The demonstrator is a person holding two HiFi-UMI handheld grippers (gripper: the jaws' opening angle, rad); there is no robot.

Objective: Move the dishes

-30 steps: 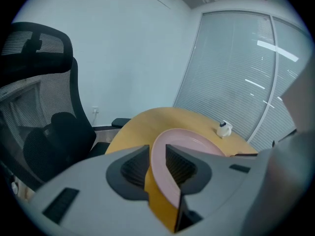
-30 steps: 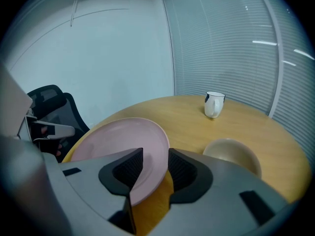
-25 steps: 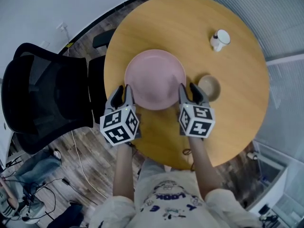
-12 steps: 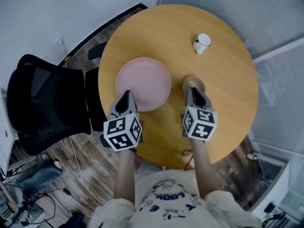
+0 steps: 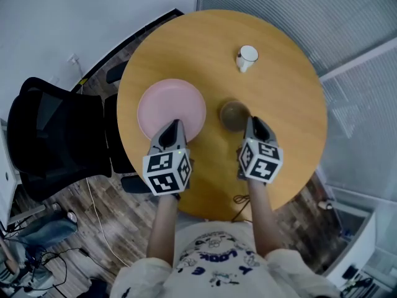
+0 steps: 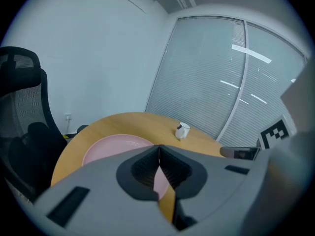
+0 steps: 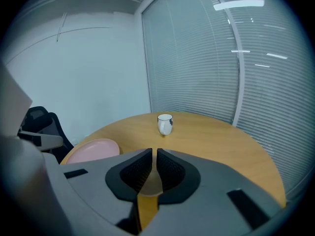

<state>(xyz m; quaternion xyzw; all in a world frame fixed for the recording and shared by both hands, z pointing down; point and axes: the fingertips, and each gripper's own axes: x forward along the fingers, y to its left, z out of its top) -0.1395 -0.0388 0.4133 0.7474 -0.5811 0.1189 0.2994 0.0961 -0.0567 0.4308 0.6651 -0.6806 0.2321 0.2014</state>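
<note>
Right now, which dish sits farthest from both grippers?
The white mug, standing alone; the pink plate and brown bowl are much closer.

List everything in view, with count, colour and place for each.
table: one, light wood, round, middle of the view
plate: one, pink, on the table's left part
bowl: one, brownish, on the table, right of the plate
mug: one, white, on the table's far side, apart from the other dishes
office chair: one, black, on the floor left of the table
blinds: grey, along the right side
floor: dark wood planks, around the table
left gripper: one, grey, jaws shut, tips at the plate's near rim
right gripper: one, grey, jaws shut, tips at the bowl's right edge
forearms: two, bare, behind the grippers
shirt: one, white with print, bottom edge
</note>
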